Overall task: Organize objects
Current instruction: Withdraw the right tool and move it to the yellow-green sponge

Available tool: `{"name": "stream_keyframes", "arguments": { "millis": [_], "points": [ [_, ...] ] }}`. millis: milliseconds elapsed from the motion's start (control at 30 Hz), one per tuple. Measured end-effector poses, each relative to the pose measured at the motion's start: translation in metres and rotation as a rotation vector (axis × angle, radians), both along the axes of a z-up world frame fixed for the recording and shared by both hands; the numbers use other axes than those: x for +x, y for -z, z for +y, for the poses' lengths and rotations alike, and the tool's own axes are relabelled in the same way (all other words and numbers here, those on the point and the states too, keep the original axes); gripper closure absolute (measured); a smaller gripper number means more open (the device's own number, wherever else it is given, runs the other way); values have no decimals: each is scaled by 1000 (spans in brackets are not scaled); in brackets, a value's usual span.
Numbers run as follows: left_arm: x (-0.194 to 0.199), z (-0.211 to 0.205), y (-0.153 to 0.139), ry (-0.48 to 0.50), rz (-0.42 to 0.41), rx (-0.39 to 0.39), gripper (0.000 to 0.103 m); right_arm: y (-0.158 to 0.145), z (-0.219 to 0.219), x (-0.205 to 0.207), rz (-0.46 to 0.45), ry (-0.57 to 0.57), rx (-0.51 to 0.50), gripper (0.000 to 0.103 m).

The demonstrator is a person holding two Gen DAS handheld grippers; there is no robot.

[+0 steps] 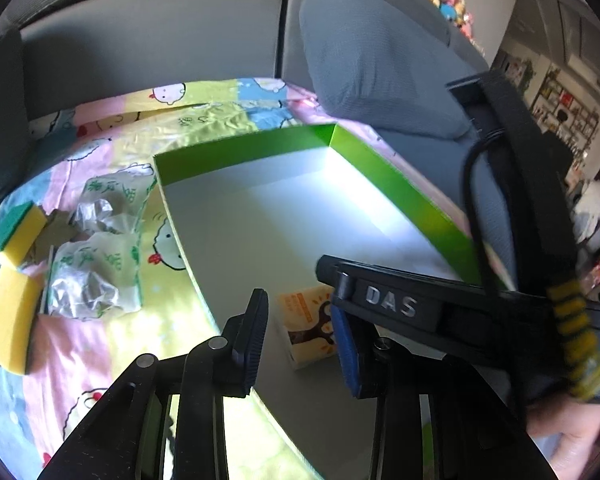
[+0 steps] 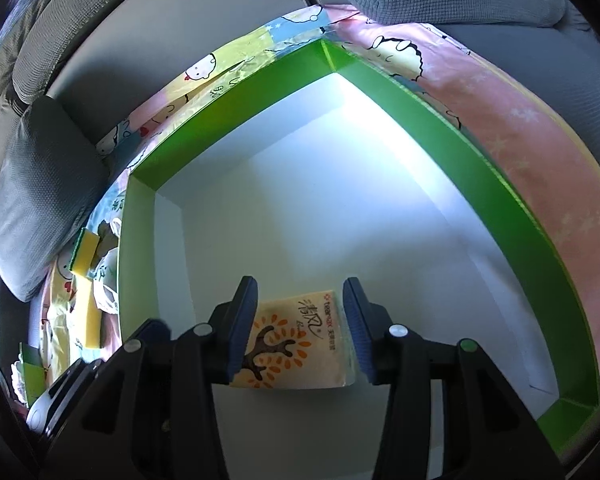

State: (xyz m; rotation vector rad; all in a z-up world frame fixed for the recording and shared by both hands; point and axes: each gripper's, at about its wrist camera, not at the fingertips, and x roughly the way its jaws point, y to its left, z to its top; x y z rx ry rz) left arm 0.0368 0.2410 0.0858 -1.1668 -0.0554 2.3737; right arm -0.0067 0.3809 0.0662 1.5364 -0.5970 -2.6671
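A small tissue pack with an orange tree print sits low over the white floor of a green-walled box. My right gripper is shut on it, both pads against its sides. In the left wrist view the same tissue pack shows on the floor of the green box, partly behind the right gripper's black body marked DAS. My left gripper hangs open above the box's near left edge with nothing between its pads. Two yellow sponges lie left of the box.
Crumpled plastic bags lie between the sponges and the box on a cartoon-print cloth. Grey sofa cushions rise behind and to the right. A hand holds the right gripper. A sponge and a grey cushion show left of the box.
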Motion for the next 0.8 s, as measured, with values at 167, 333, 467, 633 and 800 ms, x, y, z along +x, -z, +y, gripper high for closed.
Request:
{"name": "stream_keyframes", "arguments": {
  "millis": [167,333,467,633,800],
  "points": [
    [11,-37,-26,-52,58,23,67,-17,-16,1,56,-6,11,41],
    [13,-94,-44,-154,77,78,57,-43,-39,5,146,-39,-17,22],
    [10,-142,-45,-261,83,99,42,-60,-64,7,199,-108,-55,20],
    [6,-202,-27,-382,33,164,35,-71,-106,0,226,-210,-77,11],
    [0,-239,2,-457,-40,192,35,-68,-161,-18,198,-343,-71,11]
  ]
}}
